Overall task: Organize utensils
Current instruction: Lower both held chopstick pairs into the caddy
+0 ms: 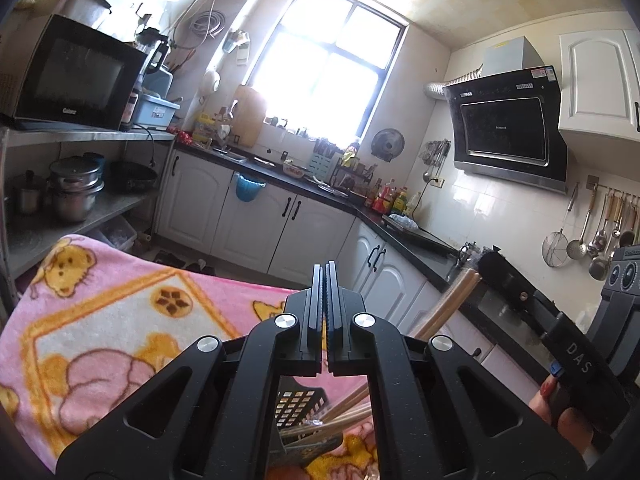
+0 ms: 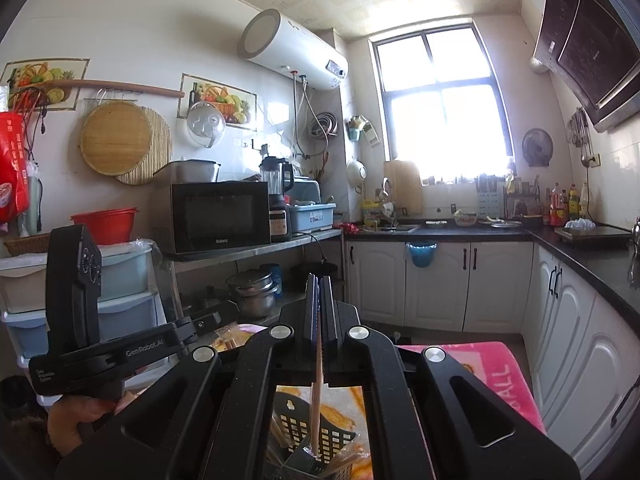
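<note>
My left gripper (image 1: 327, 270) is shut and empty, held above the pink blanket (image 1: 100, 320). Below it a black perforated utensil basket (image 1: 298, 404) holds several wooden chopsticks (image 1: 344, 412). My right gripper (image 2: 319, 280) is shut on a wooden chopstick (image 2: 317, 400), whose lower end reaches down into the same black basket (image 2: 320, 436). In the left wrist view the right gripper's fingers (image 1: 496, 268) hold chopsticks (image 1: 448, 308) slanting down toward the basket. The left gripper's body also shows in the right wrist view (image 2: 120, 344).
White cabinets (image 1: 260, 220) under a dark counter (image 1: 420, 240) line the far and right walls. A steel shelf (image 2: 256, 248) with a microwave (image 2: 216, 218) and pots (image 2: 254, 292) stands left. Ladles hang on the right wall (image 1: 600, 232). Plastic drawers (image 2: 120, 300) stand at left.
</note>
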A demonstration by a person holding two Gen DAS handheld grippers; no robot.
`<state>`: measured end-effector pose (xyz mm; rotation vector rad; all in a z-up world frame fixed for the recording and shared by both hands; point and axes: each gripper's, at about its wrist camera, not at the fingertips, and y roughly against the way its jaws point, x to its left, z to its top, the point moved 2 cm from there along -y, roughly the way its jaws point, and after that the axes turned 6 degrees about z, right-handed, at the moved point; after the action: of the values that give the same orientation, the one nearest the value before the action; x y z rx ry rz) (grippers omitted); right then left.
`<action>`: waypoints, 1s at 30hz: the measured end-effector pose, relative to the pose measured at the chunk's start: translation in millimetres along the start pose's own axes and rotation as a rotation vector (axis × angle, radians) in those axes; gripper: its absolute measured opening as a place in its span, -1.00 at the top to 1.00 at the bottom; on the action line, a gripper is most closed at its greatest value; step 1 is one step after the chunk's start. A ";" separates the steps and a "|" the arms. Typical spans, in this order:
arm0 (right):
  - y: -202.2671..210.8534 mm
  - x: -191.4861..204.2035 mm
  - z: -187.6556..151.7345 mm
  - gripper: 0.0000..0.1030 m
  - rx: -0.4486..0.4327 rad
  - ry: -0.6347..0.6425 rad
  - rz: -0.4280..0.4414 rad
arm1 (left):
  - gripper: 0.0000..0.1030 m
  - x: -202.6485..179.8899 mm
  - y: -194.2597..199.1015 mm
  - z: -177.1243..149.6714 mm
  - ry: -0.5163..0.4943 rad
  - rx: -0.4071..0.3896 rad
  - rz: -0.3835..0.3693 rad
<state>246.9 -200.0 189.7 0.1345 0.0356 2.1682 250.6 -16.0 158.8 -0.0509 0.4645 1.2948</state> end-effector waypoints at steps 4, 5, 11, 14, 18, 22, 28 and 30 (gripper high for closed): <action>-5.0 -2.0 -7.2 0.97 0.011 -0.006 -0.003 | 1.00 2.6 -2.3 -7.1 0.006 0.012 -0.005; -6.5 -2.4 -9.6 0.97 0.015 -0.007 -0.005 | 1.00 3.2 -2.8 -8.6 0.008 0.014 -0.005; -16.0 -5.2 -18.9 0.97 0.036 -0.023 -0.010 | 1.00 5.5 -5.0 -16.4 0.019 0.027 -0.012; -21.3 -6.3 -23.9 0.97 0.046 -0.030 -0.013 | 1.00 6.7 -6.7 -21.5 0.020 0.039 -0.015; -27.9 -6.5 -30.8 0.97 0.060 -0.026 -0.025 | 1.00 9.0 -9.1 -28.1 0.024 0.055 -0.014; -32.5 -7.3 -39.2 0.97 0.079 -0.023 -0.038 | 1.00 11.4 -10.7 -32.7 0.022 0.072 -0.007; -34.5 -11.5 -50.2 0.97 0.115 -0.053 -0.047 | 1.00 13.6 -12.0 -37.9 0.016 0.086 0.006; -32.4 -12.1 -53.1 0.96 0.123 -0.061 -0.045 | 1.00 13.7 -12.1 -38.9 0.011 0.090 0.010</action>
<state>274.4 -190.3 133.5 0.2680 0.1364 2.1162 252.8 -18.3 116.0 0.0201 0.5325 1.2823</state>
